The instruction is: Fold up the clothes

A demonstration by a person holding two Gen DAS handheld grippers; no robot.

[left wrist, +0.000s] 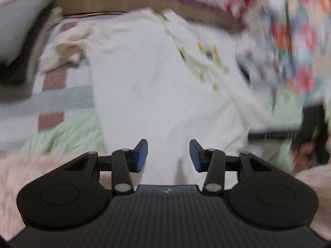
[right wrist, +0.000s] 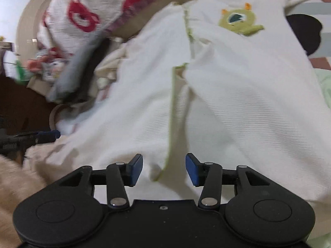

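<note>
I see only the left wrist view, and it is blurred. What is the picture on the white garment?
Observer: In the right wrist view, the white garment carries a green one-eyed monster patch with small orange horns.
Operator: Is the right gripper holding the cloth?
Observer: No. The right gripper is open, above the garment's green-edged front opening.
Operator: Is anything dark beside the garment there?
Observer: Yes, a black rounded shape shows past the garment's right edge; I cannot tell what it is.
</note>
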